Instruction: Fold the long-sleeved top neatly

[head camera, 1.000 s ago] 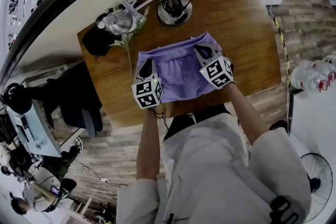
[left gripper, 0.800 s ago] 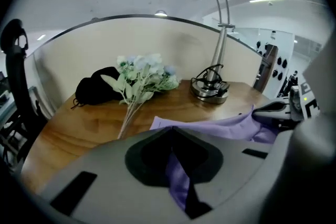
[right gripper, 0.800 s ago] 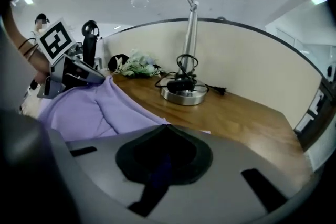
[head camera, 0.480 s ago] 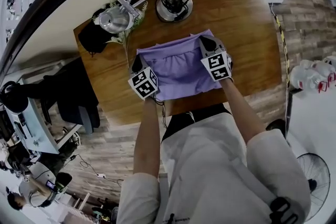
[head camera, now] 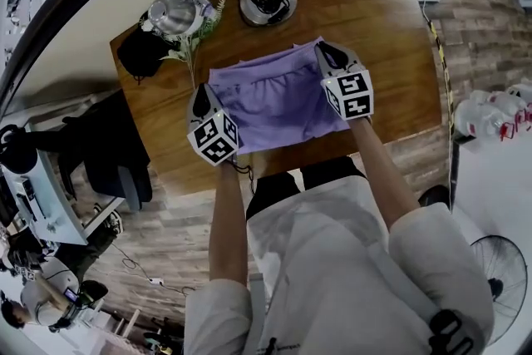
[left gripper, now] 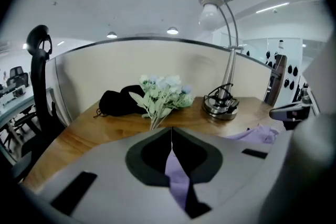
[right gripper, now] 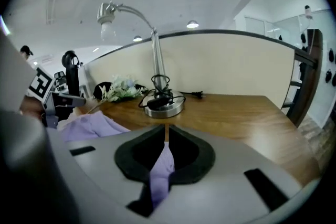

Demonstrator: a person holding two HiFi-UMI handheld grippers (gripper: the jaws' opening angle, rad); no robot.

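Grippers drew apart, spreading the purple long-sleeved top [head camera: 274,100] sideways.
Left gripper [head camera: 200,96] clamps its left end; right gripper [head camera: 327,53], jaws just easing open, pinches the right end.

Wooden table [head camera: 391,46]: purple top [head camera: 270,96], lamp base [head camera: 268,2], flower sprig [head camera: 193,33], black bundle [head camera: 140,56].

Wooden table [head camera: 391,29] sitting w/ a curved cream partition [left gripper: 131,65] wrapping round its far edge. Desk lamp [left gripper: 211,2] arching over it, flower sprig [left gripper: 163,93] & black bundle [left gripper: 116,102] lying beside. Plank floor [head camera: 490,21] showing below, ceiling spots [left gripper: 172,31] glowing, office chair [left gripper: 38,55] standing at left.
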